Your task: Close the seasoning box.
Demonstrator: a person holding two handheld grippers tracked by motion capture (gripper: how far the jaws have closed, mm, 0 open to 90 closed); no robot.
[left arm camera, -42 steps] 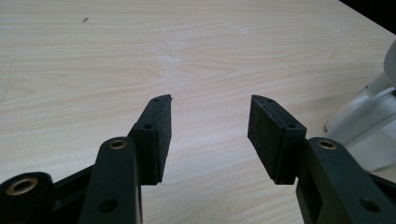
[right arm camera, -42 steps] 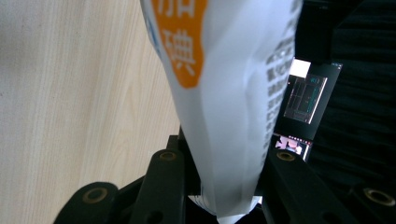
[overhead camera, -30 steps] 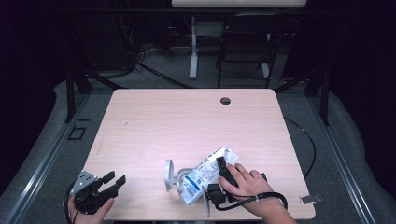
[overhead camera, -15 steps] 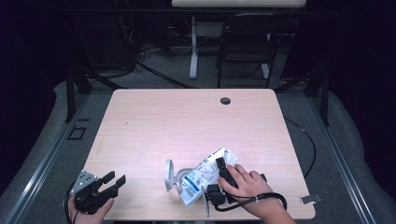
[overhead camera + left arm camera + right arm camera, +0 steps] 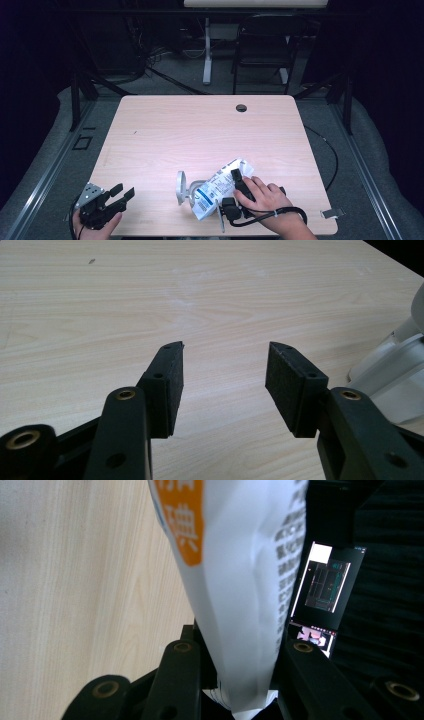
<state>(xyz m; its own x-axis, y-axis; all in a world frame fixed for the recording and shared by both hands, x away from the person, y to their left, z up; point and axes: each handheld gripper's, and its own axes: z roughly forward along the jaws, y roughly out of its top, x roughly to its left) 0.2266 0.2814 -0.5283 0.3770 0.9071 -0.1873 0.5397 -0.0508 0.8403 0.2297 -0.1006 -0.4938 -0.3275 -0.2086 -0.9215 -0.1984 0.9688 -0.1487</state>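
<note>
Near the table's (image 5: 165, 130) front edge, right tongs (image 5: 233, 189) clench the white packet (image 5: 215, 192) beside the dispenser (image 5: 183, 188); next, lifting it. Left tongs (image 5: 121, 194) stand released.

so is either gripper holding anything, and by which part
The right gripper clamps the white printed bag by one end; the left gripper is open and holds nothing.

- Left gripper (image 5: 122, 192) at near-left bench (image 5: 200, 130) corner, jaws spread wide, nothing between them; hand (image 5: 95, 225) underneath.
- Right gripper (image 5: 234, 187) lying sideways, jaws clamped on white packet (image 5: 215, 187); hand (image 5: 262, 197) wrapped over its body.
</note>
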